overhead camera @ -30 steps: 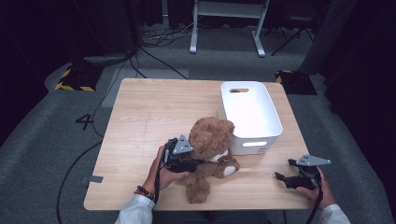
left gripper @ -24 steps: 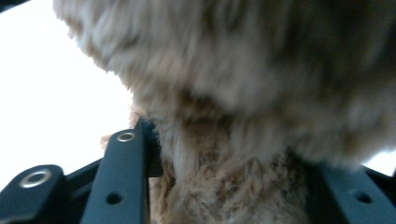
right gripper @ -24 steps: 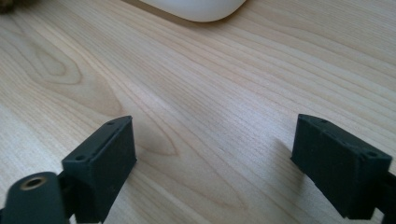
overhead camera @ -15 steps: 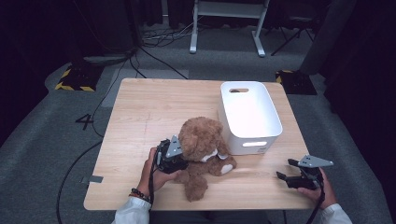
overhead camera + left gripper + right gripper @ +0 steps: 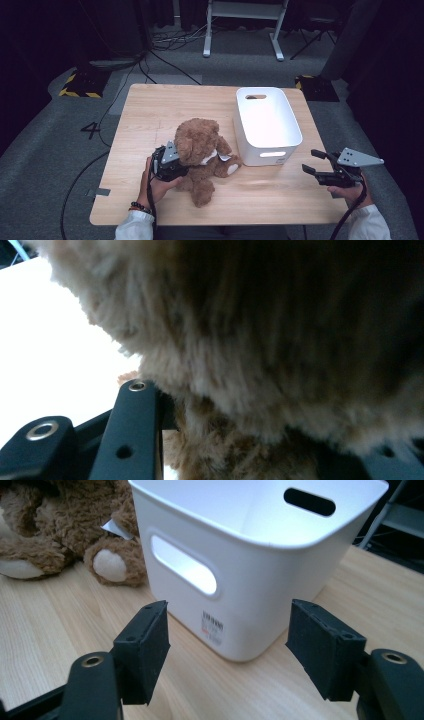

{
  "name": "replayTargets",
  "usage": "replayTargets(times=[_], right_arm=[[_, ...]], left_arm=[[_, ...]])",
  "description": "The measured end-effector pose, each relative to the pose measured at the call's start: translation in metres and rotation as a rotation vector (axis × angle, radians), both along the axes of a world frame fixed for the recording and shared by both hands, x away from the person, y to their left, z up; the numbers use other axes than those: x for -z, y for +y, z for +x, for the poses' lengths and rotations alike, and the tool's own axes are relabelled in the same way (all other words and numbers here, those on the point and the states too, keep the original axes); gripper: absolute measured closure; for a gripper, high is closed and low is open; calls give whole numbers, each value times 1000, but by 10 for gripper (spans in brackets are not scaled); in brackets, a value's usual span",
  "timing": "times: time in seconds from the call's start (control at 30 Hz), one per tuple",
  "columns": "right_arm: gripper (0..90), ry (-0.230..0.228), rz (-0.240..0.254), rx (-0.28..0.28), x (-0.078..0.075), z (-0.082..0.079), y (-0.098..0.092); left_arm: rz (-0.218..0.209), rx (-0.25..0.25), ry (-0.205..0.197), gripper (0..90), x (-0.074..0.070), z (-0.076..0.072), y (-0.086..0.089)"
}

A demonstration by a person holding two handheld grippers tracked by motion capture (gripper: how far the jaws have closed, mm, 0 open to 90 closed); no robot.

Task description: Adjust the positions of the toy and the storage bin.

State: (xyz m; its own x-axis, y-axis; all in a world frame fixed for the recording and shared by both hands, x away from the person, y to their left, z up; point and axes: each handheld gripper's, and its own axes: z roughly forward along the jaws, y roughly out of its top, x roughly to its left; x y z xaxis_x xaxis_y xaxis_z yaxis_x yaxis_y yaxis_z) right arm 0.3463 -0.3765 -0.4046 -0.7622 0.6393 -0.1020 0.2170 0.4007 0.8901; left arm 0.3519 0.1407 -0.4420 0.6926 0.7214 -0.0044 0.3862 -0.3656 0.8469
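Observation:
A brown teddy bear [image 5: 200, 145] sits slumped on the wooden table [image 5: 150, 115], just left of a white bin [image 5: 270, 150]. My left gripper [image 5: 172, 165] presses into the bear's left side and is shut on it; in the left gripper view brown fur [image 5: 280, 340] bulges between the black jaws. My right gripper [image 5: 310, 161] hovers off the table's right edge, open with nothing in it. In the right gripper view it [image 5: 232, 647] faces the bin's near wall [image 5: 250, 580], and the bear's foot [image 5: 107, 565] lies to the left.
The bin has handle slots and looks empty inside. Bare wood stretches across the far left and the front right of the table. Cables, a metal stand [image 5: 240, 30] and yellow-black striped floor plates [image 5: 80, 85] lie beyond the table.
My left gripper has dragged the teddy bear to the left, away from the bin's front corner. The right gripper has barely moved.

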Motion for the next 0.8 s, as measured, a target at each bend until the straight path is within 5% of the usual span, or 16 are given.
replayTargets(times=[0.27,0.5,0.8], right_arm=[[330,-23,42,-12,-20,10,9],[335,-24,21,-50,-32,25,34],[333,19,-6,-120,-33,42,62]], left_arm=[[-24,-5,6,566,3,-9,12],[-51,-29,14,565,4,-12,26],[-52,-28,-1,560,7,-11,24]])
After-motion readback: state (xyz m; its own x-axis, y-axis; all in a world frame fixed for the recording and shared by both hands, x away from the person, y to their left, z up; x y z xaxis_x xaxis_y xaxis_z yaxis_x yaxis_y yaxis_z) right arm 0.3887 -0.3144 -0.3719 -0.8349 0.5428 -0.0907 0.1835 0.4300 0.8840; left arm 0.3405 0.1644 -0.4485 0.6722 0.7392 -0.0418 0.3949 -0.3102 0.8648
